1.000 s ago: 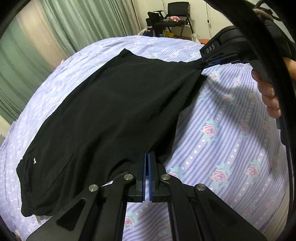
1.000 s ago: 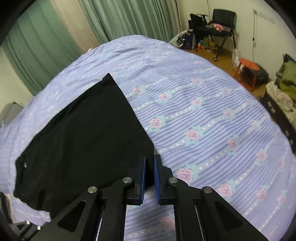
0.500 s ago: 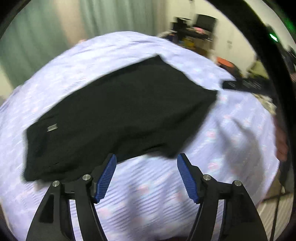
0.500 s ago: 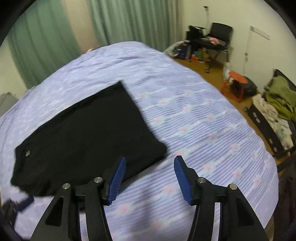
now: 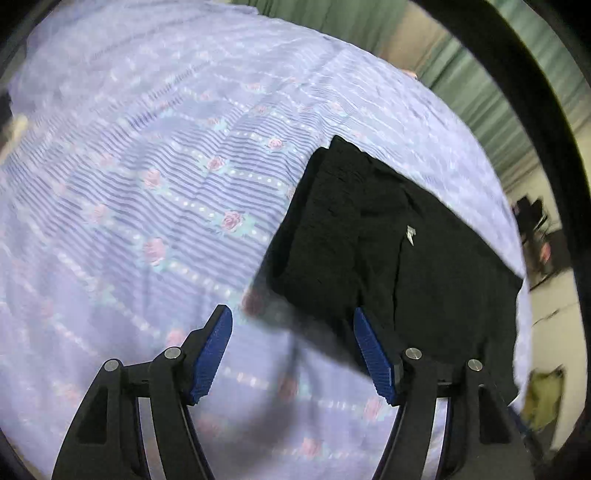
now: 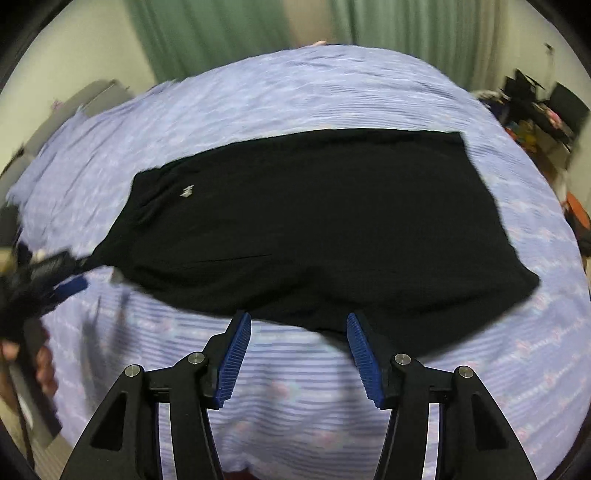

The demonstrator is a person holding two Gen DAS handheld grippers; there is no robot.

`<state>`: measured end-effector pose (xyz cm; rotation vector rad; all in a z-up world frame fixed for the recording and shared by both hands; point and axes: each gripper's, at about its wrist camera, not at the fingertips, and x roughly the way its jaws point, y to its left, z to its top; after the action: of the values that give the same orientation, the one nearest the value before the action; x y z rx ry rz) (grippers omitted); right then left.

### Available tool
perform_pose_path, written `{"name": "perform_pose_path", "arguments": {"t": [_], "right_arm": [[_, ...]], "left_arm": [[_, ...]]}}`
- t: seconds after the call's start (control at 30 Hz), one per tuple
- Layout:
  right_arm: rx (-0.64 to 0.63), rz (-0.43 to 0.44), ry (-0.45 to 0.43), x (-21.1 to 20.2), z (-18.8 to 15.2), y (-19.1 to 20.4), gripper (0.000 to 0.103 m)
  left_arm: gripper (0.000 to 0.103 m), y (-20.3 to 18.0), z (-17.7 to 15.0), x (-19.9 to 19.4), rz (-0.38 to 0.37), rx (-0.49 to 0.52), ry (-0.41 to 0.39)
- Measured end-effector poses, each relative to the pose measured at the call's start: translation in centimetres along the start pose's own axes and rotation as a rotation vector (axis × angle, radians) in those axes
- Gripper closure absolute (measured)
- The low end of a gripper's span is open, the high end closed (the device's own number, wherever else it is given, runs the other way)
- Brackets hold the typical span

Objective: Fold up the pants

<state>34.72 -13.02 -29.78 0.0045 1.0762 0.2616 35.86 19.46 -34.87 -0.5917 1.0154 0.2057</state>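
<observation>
Black pants (image 6: 314, 221) lie folded flat on a lilac rose-patterned bed sheet (image 6: 295, 406), with a small pale logo (image 6: 186, 192) near the waistband end. My right gripper (image 6: 298, 325) hovers open over the pants' near edge, nothing between its blue pads (image 6: 364, 354). In the left wrist view the pants (image 5: 388, 251) fill the right side, waistband toward the top. My left gripper (image 5: 291, 325) is open above the sheet (image 5: 147, 184) beside the pants' near corner, gripping nothing. The right wrist view also shows the left gripper (image 6: 55, 273), blurred, at the pants' left end in a hand (image 6: 44, 369).
Green curtains (image 6: 221, 33) hang behind the bed. A black chair and clutter (image 6: 546, 107) stand on the floor at the far right, with an orange object (image 6: 576, 210) by the bed's right edge. Bare sheet stretches left of the pants in the left wrist view.
Both grippers let go of the pants' corners, opened and drew back. The left gripper swung across to the waistband end and rolled; the pants now lie flat.
</observation>
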Motion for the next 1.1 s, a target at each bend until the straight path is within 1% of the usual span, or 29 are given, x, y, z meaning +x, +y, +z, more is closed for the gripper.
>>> {"name": "perform_pose_path", "arguments": {"t": [0.03, 0.13, 0.2, 0.27, 0.3, 0.33, 0.37, 0.43, 0.5, 0.53, 0.57, 0.63, 0.67, 0.73, 0.8, 0.87, 0.93, 1.03, 1.1], "right_arm": [[-0.008, 0.011, 0.003, 0.3, 0.1, 0.5, 0.048], [-0.001, 0.037, 0.023, 0.6, -0.3, 1.6, 0.048], [-0.004, 0.042, 0.036, 1.0, -0.5, 2.0, 0.048], [-0.012, 0.041, 0.044, 1.3, -0.3, 2.2, 0.048], [-0.012, 0.042, 0.047, 1.5, -0.1, 2.2, 0.048], [-0.007, 0.047, 0.052, 1.6, 0.0, 2.2, 0.048], [-0.004, 0.053, 0.053, 1.6, 0.0, 2.1, 0.048], [-0.006, 0.065, 0.053, 1.4, 0.1, 2.1, 0.048], [-0.015, 0.077, 0.044, 1.2, 0.1, 2.1, 0.048], [-0.02, 0.081, 0.04, 1.1, 0.1, 2.2, 0.048], [-0.026, 0.083, 0.04, 1.1, 0.0, 2.3, 0.048], [-0.03, 0.08, 0.055, 1.5, -0.1, 2.4, 0.048], [-0.03, 0.075, 0.062, 1.7, -0.2, 2.3, 0.048], [-0.022, 0.085, 0.064, 1.7, -0.2, 2.1, 0.048], [-0.012, 0.079, 0.056, 1.4, -0.1, 1.5, 0.048], [-0.003, 0.073, 0.041, 0.8, 0.2, 0.9, 0.048], [0.024, 0.07, 0.021, 0.0, 0.7, -0.2, 0.048], [0.075, 0.07, -0.004, -1.4, 1.3, -2.2, 0.048], [0.091, 0.044, -0.028, -2.3, 1.5, -3.6, 0.048]], "left_arm": [[0.036, 0.2, 0.2, 0.5, -0.01, -0.009, 0.003], [0.036, 0.8, 0.9, 2.2, -0.078, -0.068, -0.002], [0.038, 1.3, 1.5, 3.2, -0.114, -0.113, -0.007], [0.054, 1.3, 2.0, 4.2, -0.117, -0.143, -0.012], [0.06, 1.1, 2.3, 4.4, -0.108, -0.139, -0.017], [0.074, 0.8, 2.3, 4.6, -0.099, -0.129, -0.024], [0.079, 0.8, 2.6, 4.3, -0.096, -0.119, -0.031], [0.083, 0.7, 2.9, 2.9, -0.11, -0.108, -0.062], [0.084, 0.9, 3.4, 1.5, -0.113, -0.083, -0.105], [0.084, 1.2, 3.6, 1.3, -0.091, -0.059, -0.128], [0.084, 1.6, 4.0, 1.5, -0.067, -0.05, -0.128], [0.084, 1.9, 4.4, 2.4, -0.054, -0.059, -0.1], [0.084, 1.7, 4.3, 2.6, -0.042, -0.045, -0.095], [0.084, 0.3, 4.5, 3.0, -0.024, -0.012, -0.095], [0.085, -0.4, 5.0, 2.0, -0.032, -0.004, -0.108], [0.086, -1.4, 4.9, 0.2, -0.047, 0.018, -0.142], [0.086, -3.8, 5.1, -1.9, -0.042, 0.084, -0.182], [0.086, -7.5, 4.6, -5.4, -0.043, 0.215, -0.257], [0.086, -10.2, 4.2, -7.4, -0.057, 0.298, -0.3]]}}
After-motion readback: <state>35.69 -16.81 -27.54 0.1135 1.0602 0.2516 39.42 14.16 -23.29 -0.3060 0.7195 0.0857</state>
